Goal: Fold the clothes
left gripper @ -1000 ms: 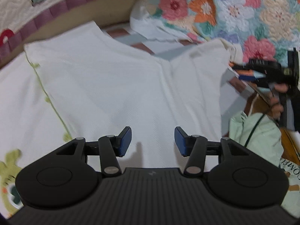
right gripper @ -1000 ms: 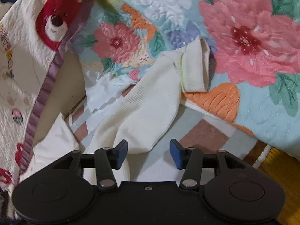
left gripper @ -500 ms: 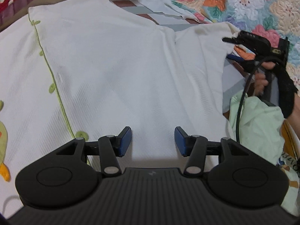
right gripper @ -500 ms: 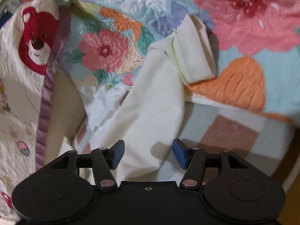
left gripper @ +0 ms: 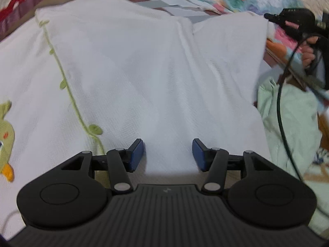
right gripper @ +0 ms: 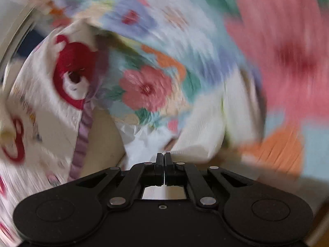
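The white garment lies spread flat on the bed, its green vine stitching running down its left part and its sleeve reaching out toward the floral quilt. The left tongs hover over the garment's near part with fingers apart, nothing between them. The right tongs are pressed together at the base of the sleeve; that view is badly blurred, and whether cloth is caught cannot be told.
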`<action>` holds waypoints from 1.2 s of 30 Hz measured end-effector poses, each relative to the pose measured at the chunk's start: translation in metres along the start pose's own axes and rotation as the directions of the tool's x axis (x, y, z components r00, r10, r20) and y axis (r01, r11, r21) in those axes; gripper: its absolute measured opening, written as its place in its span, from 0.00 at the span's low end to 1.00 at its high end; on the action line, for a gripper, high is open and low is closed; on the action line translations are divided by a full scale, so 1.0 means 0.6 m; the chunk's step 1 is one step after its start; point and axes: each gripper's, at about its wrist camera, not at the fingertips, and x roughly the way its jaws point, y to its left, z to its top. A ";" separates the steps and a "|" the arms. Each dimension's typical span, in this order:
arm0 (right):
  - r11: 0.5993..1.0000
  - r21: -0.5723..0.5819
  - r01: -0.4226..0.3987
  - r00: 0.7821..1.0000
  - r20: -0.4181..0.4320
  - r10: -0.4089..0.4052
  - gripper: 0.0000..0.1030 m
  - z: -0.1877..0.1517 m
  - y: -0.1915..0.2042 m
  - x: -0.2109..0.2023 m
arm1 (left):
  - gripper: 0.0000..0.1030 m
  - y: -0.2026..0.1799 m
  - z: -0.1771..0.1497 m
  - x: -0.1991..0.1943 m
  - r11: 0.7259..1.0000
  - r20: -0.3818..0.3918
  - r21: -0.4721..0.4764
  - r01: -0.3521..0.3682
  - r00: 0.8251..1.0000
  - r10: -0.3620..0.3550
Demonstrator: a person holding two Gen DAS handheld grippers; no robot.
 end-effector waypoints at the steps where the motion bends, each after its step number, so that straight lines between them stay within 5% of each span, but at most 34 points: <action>1: 0.997 -0.072 0.029 1.000 -0.005 -0.030 0.03 0.013 0.005 -0.015 | 0.50 -0.006 0.001 -0.002 1.000 0.005 0.020 0.002 1.000 -0.002; 9: 0.951 -0.191 0.243 0.970 0.065 -0.235 0.02 0.043 -0.025 -0.080 | 0.51 -0.033 -0.008 -0.018 0.992 0.039 0.124 0.031 0.999 -0.036; 12: 0.929 -0.219 0.299 0.953 0.021 -0.302 0.02 0.026 -0.038 -0.070 | 0.52 -0.030 -0.010 -0.014 0.993 0.025 0.116 0.033 0.999 -0.036; 19: 0.907 -0.249 0.340 0.938 0.014 -0.348 0.01 0.008 -0.062 -0.055 | 0.55 -0.027 -0.017 -0.007 0.994 0.018 0.103 0.033 0.999 -0.035; 22: 0.925 -0.261 0.278 0.952 -0.057 -0.302 0.02 0.005 -0.064 -0.040 | 0.56 -0.024 -0.015 -0.006 0.995 0.015 0.091 0.035 0.999 -0.037; 25: 0.940 -0.238 0.246 0.952 -0.121 -0.280 0.09 0.000 -0.061 -0.030 | 0.57 -0.025 -0.015 -0.005 0.996 0.013 0.083 0.033 0.999 -0.034; 27: 0.951 -0.203 0.235 0.965 -0.070 -0.253 0.21 0.000 -0.051 -0.044 | 0.59 -0.025 -0.015 -0.005 0.996 0.012 0.081 0.028 1.000 -0.029; 28: 0.952 -0.195 0.236 0.969 -0.026 -0.246 0.52 0.002 -0.045 -0.054 | 0.60 -0.026 -0.015 -0.005 0.997 0.012 0.080 0.025 1.000 -0.026; 29: 0.953 -0.188 0.237 0.971 0.017 -0.238 0.70 0.005 -0.039 -0.064 | 0.60 -0.026 -0.015 -0.004 0.997 0.012 0.078 0.025 1.000 -0.026; 36: 0.943 -0.252 0.218 0.975 0.024 -0.219 0.70 0.040 -0.015 -0.047 | 0.60 -0.027 -0.014 -0.005 0.997 0.011 0.078 0.022 1.000 -0.023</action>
